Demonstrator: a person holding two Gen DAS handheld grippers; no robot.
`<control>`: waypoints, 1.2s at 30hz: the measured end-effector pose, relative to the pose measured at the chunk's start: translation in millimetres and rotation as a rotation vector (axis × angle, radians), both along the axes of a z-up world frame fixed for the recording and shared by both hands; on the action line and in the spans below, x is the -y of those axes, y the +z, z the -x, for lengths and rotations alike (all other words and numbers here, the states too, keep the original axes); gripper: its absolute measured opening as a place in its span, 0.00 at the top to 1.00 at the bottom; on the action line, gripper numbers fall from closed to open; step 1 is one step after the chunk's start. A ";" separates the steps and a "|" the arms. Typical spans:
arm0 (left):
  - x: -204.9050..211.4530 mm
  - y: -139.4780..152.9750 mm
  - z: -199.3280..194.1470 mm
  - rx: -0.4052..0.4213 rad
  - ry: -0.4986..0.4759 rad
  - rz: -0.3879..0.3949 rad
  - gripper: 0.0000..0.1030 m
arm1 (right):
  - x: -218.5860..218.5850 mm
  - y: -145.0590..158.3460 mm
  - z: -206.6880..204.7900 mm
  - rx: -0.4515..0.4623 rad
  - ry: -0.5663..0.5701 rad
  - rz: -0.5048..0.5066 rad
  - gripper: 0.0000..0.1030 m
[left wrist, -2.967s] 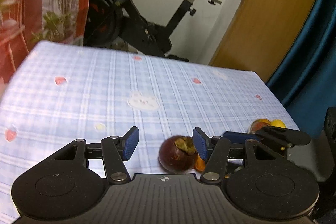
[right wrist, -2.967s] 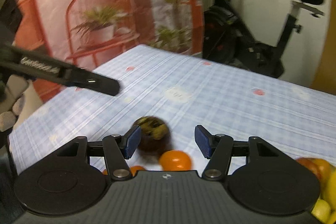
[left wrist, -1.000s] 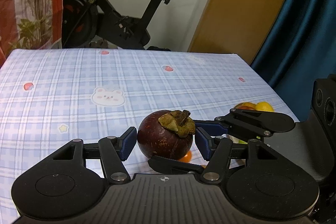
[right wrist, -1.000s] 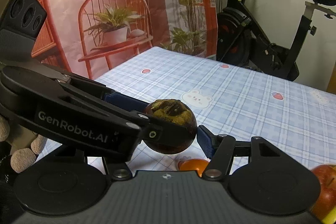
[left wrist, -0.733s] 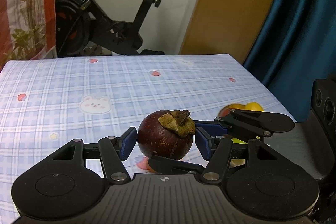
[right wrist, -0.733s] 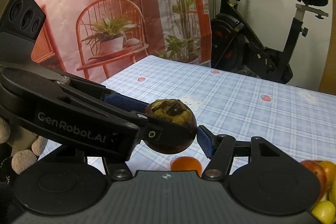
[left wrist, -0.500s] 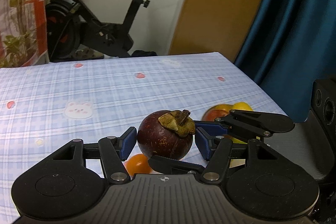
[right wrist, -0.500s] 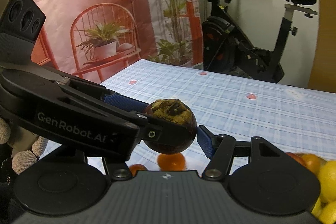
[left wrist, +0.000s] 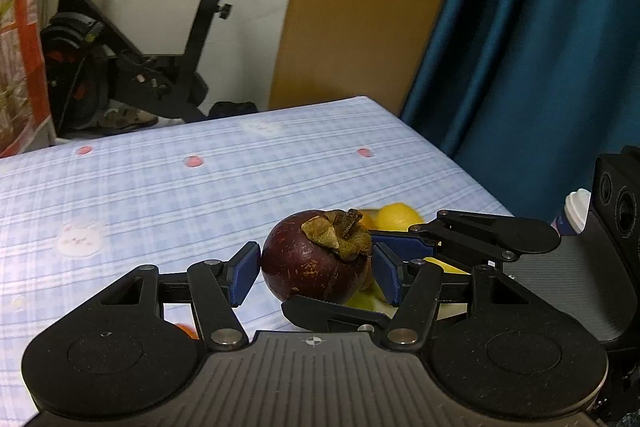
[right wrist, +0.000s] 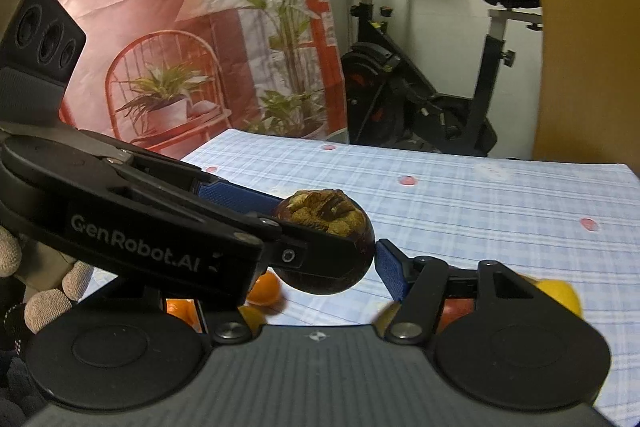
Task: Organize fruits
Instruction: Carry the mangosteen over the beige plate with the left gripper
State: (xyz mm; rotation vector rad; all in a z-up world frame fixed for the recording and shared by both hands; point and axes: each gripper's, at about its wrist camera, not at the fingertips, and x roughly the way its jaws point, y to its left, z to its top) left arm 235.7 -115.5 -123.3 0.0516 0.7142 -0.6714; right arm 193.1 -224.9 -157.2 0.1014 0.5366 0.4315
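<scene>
A dark purple mangosteen (left wrist: 312,263) with a dry brown cap hangs above the blue checked tablecloth (left wrist: 200,199). My left gripper (left wrist: 316,269) is shut on it, a blue pad against each side. The right gripper's fingers (left wrist: 492,233) reach in from the right and clamp the same fruit. In the right wrist view the mangosteen (right wrist: 340,267) sits at my right gripper (right wrist: 320,269), whose right pad (right wrist: 390,275) touches it. The left gripper's finger (right wrist: 160,227) crosses in front and hides the other pad.
A lemon (left wrist: 394,217) and yellow-green fruit (left wrist: 368,301) lie just beyond and below the mangosteen. Oranges (right wrist: 266,289) lie underneath, with a red apple (right wrist: 456,309) and a lemon (right wrist: 560,297) to the right. A white-capped bottle (left wrist: 576,203) stands near the table's right edge. An exercise bike (left wrist: 140,39) stands behind.
Both grippers have carried the mangosteen together to the right over the table and slightly up, keeping the same grip. The pile of yellow and red fruit now lies right beneath it.
</scene>
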 end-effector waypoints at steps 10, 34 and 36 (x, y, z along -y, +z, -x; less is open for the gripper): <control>47.1 -6.9 -5.8 -0.029 -0.057 0.009 0.38 | 46.1 0.3 9.8 -0.014 -0.070 0.012 0.38; 87.2 -64.9 28.1 -0.186 -0.136 -0.049 0.38 | 80.5 -45.0 60.4 -0.176 -0.154 0.005 0.38; 90.8 -68.3 27.5 -0.194 -0.137 -0.050 0.38 | 83.7 -47.5 61.1 -0.189 -0.162 0.007 0.38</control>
